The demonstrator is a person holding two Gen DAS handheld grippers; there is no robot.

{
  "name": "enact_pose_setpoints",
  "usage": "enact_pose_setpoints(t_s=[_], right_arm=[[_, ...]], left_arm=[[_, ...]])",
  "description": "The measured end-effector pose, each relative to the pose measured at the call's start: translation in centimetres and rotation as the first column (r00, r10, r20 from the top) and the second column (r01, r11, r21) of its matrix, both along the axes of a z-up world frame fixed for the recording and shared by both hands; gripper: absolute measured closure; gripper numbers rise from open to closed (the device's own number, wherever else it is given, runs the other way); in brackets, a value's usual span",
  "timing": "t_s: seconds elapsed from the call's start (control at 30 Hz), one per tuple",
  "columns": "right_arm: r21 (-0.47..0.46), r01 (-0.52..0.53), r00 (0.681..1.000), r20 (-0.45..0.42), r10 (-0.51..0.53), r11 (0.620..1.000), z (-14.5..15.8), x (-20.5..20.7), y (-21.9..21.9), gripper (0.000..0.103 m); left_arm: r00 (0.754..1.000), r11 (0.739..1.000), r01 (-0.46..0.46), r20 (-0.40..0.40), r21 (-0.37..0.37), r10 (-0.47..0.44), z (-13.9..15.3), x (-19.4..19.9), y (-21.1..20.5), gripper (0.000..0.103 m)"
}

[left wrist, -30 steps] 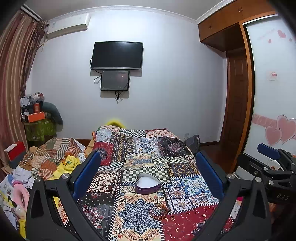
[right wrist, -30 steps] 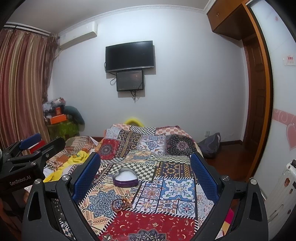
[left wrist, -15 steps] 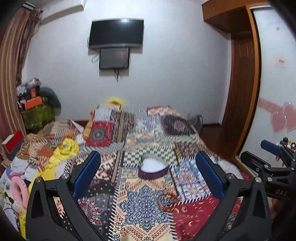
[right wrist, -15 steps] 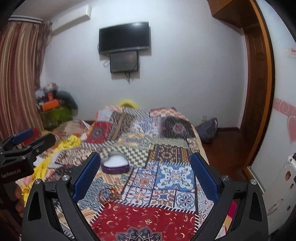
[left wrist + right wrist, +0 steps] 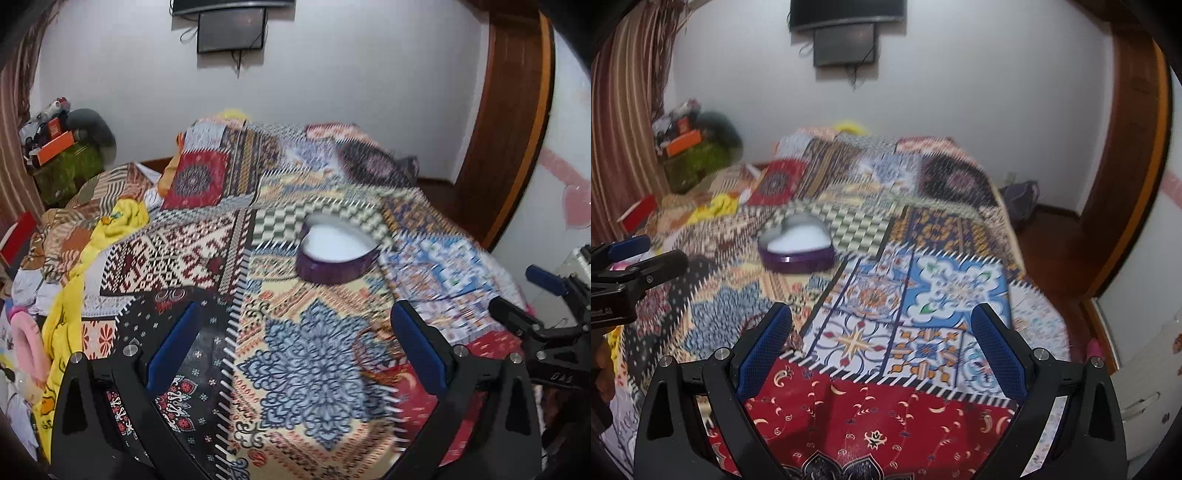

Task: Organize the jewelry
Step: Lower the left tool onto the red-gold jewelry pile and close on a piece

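A purple heart-shaped box (image 5: 334, 253) with a white inside lies open on the patchwork bedspread (image 5: 207, 258); it also shows in the right wrist view (image 5: 798, 251). A brownish beaded bracelet (image 5: 373, 356) lies on the spread nearer to me, blurred, just inside the left gripper's right finger. In the right wrist view it is mostly hidden behind the left finger. My left gripper (image 5: 295, 347) is open and empty above the spread, short of the box. My right gripper (image 5: 882, 345) is open and empty, to the right of the box.
Yellow and striped clothes (image 5: 92, 236) are heaped at the bed's left side. A green stand with orange boxes (image 5: 62, 158) is in the far left corner. A wooden door frame (image 5: 509, 122) and floor lie right of the bed. A white cabinet (image 5: 1137, 369) stands at right.
Both grippers have tilted down and moved closer to the bed; the box and bracelet now appear larger and nearer. Both stay open.
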State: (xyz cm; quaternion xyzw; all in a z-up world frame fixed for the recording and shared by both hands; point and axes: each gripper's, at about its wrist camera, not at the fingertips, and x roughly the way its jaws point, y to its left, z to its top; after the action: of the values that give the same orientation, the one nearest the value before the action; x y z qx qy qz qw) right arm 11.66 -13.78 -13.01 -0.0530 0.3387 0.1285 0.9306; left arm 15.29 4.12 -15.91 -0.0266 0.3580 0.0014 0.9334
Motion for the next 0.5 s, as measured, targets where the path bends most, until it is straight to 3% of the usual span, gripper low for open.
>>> enact_pose_setpoints(t_s=[0.13,0.33,0.5], right_arm=[[-0.015,-0.032,0.999,-0.043,0.032,0.999,-1.3,1.4,0.1,0.006],[-0.043,-0.085,0.993,-0.086,0.081,0.995,-2.3,3.5,0.3,0.009],[-0.033,-0.140,0.979,-0.155,0.133,0.990,-3.2,5.5,0.5,0.029]], left_arm=[[0.997,0.999,0.034,-0.067,0.033,-0.032,-1.8,1.3,-0.5,0.011],[0.986,0.995,0.099,-0.136,-0.016,-0.100,-3.6,3.5,-1.2,0.023],[0.974,0.988,0.148,-0.163,-0.051,-0.154,-4.4,4.8,-2.4,0.035]])
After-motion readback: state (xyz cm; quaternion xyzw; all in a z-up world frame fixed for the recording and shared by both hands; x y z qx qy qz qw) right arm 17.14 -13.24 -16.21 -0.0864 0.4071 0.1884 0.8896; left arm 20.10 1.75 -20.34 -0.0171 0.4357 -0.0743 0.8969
